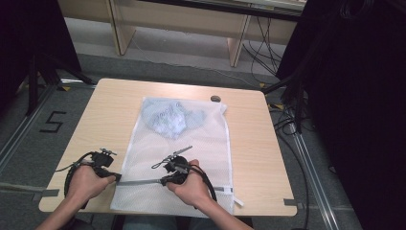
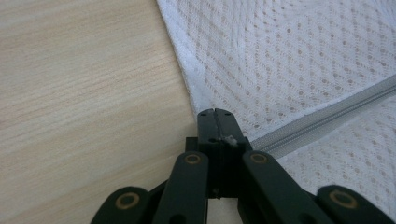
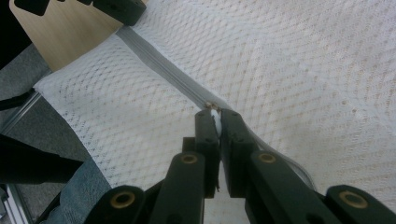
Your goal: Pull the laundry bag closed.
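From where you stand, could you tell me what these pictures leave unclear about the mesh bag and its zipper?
- Zipper pull: right gripper view, mostly pinched between the right gripper jaws.
- Zipper end: left gripper view, covered by the left gripper.
- Pale blue garment: high view, blurred by the mesh bag.

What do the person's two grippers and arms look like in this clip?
Both grippers, left gripper and right gripper, are black, with flat jaws on linked bars fixed by brass-coloured rivets. A black cable loops from each. The forearms are bare, with no sleeves showing.
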Demonstrator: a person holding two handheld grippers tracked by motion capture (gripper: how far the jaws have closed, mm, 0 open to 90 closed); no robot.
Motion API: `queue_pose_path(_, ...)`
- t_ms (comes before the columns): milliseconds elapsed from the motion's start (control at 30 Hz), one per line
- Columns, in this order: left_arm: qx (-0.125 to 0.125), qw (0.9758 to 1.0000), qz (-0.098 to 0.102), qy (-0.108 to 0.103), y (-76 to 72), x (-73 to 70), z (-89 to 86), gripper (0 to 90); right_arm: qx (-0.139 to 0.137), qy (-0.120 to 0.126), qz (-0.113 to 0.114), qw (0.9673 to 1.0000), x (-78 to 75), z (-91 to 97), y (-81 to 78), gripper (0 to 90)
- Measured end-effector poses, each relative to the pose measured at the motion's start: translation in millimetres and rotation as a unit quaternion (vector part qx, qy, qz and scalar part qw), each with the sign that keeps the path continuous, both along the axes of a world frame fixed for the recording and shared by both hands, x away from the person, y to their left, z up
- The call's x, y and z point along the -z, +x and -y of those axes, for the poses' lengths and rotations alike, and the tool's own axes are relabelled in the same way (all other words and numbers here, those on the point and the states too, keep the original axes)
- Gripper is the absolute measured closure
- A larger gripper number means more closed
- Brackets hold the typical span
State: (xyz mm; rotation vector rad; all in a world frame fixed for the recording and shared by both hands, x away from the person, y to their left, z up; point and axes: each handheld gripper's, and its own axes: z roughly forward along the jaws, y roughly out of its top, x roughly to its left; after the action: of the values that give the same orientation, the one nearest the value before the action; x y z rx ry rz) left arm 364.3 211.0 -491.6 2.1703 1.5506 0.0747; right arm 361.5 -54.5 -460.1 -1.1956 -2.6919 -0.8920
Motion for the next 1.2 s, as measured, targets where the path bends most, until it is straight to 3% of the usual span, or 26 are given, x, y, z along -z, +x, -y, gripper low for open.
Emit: queue_pose_path(1200,0.001,1.0,0.0,0.0,0.1,0.0,0.0,90.0,-0.003,-0.004,0.006,1.0,-2.8,8.9,4.7,87.2)
